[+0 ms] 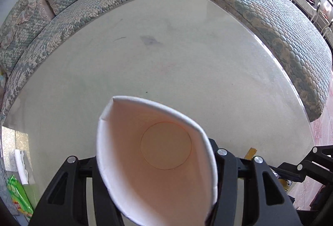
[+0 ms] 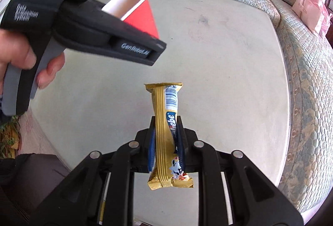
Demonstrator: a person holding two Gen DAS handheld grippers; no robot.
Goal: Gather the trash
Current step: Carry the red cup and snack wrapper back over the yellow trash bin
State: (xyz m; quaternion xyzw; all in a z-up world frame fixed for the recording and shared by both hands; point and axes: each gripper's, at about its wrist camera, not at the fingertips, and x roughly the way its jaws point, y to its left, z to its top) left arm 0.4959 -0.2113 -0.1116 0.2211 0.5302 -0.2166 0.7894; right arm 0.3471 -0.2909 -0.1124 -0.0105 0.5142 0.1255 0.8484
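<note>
My left gripper (image 1: 158,165) is shut on a paper cup (image 1: 158,149), squashing its white rim into a pointed oval; the empty inside faces the camera. From the right wrist view the same cup (image 2: 143,17) shows its red outside, held up over the table by the left gripper (image 2: 133,24) in a person's hand (image 2: 27,59). My right gripper (image 2: 166,142) is shut on a gold snack wrapper (image 2: 166,128), which stands upright between the blue pads (image 2: 151,151) above the pale table (image 2: 229,80).
A curved blue-green patterned sofa (image 1: 260,9) wraps around the table's far side, with pink bags (image 2: 308,11) on it. A green packet (image 1: 18,194) and white roll lie off the table's left edge. Part of the right gripper (image 1: 308,165) shows at the lower right.
</note>
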